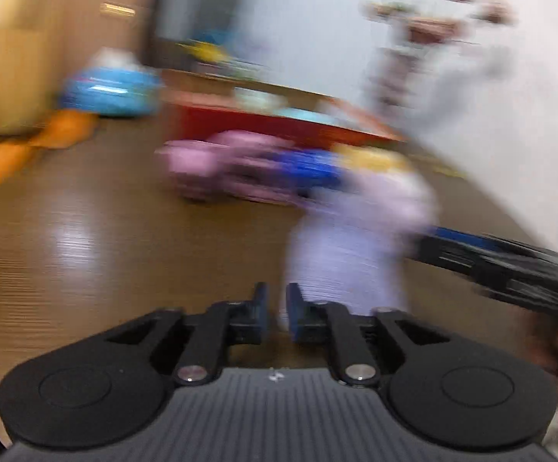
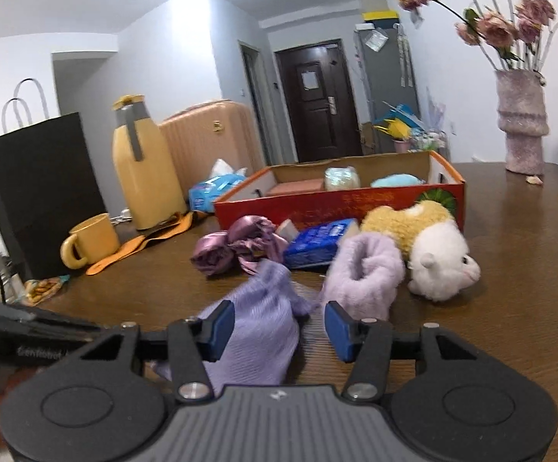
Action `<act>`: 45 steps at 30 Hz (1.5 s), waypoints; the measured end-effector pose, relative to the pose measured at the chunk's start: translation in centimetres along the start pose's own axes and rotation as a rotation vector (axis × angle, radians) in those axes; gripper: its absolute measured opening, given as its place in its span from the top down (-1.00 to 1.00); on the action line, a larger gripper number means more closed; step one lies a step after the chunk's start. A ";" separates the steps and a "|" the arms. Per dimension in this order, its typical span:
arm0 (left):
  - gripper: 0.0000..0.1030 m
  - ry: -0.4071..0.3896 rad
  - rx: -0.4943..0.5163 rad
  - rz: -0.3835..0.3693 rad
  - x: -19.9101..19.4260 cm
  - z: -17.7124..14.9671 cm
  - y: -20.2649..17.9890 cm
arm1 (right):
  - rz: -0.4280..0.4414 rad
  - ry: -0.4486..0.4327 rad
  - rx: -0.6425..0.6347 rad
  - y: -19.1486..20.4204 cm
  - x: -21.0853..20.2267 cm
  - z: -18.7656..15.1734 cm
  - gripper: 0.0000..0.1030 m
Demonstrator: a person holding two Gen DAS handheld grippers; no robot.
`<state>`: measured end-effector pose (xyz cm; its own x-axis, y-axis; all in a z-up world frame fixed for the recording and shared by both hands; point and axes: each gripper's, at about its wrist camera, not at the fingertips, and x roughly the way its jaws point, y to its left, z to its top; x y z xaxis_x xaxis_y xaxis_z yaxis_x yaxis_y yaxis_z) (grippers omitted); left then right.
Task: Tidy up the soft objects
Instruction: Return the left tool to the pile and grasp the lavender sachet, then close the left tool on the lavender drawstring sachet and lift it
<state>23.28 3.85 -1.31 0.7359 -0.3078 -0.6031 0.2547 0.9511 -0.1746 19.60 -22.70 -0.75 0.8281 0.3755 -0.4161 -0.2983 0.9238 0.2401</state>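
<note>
Bare table (image 2: 510, 269) right of plush toy (image 2: 440, 261); left side crowded by mug (image 2: 92, 240), flask (image 2: 144, 169), bag (image 2: 40, 188).

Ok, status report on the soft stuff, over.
Right gripper jaws part open around lilac cloth, not visibly clamped. Left gripper jaws narrow, nothing visibly held; view blurred. Fuzzy lilac sock and plush toy crowd the right.

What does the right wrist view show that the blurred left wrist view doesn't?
Only the right wrist view: the black paper bag, yellow mug, dark door and white-and-yellow plush toy. Only the left wrist view: the left gripper, jaws nearly together with nothing clearly between them. Both: the red cardboard box, the lilac knitted cloth by the right gripper, and the brown wooden table.
</note>
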 end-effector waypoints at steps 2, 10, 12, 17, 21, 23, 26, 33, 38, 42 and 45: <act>0.16 -0.047 -0.079 0.111 -0.3 0.3 1.7 | 0.008 0.010 -0.003 0.5 0.4 -0.1 -0.01; 0.06 0.010 -0.237 -0.117 -1.0 -1.4 1.3 | 0.019 0.033 -0.032 1.9 1.8 0.0 -0.01; 0.06 0.037 -0.239 -0.145 -0.7 -1.9 0.5 | -0.006 0.072 -0.019 1.5 3.1 0.1 0.03; 0.06 0.040 -0.211 -0.154 -0.5 -2.2 -0.5 | 0.065 0.132 0.110 0.9 4.0 -0.2 0.32; 0.22 0.021 -0.257 -0.115 -0.2 -2.2 0.5 | 0.129 0.158 0.131 2.1 2.9 -1.4 0.45; 0.24 0.014 -0.277 -0.095 -0.1 -2.0 1.1 | 0.131 0.124 0.121 2.3 1.9 -1.5 0.45; 0.24 0.012 -0.291 -0.102 -0.1 -1.7 1.8 | 0.053 0.059 0.076 2.0 0.9 -0.8 0.41; 0.21 0.009 -0.280 -0.145 0.3 -1.6 1.0 | 0.024 0.078 0.084 0.5 3.6 -0.3 0.01; 0.74 -0.024 -0.240 -0.147 0.2 -2.0 0.4 | 0.075 0.126 0.152 -0.4 5.4 -0.8 0.30; 0.88 -0.045 -0.165 -0.157 -0.4 -2.0 -0.8 | 0.053 0.141 0.151 -0.2 4.9 -1.1 0.43; 0.89 -0.046 -0.138 -0.171 -0.8 -1.9 -1.5 | 0.012 0.135 0.097 0.7 3.7 -1.3 0.47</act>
<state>21.13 2.72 -2.03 0.7183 -0.4625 -0.5197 0.2923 0.8785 -0.3779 21.81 -20.56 -3.20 0.7514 0.3994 -0.5252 -0.2551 0.9100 0.3270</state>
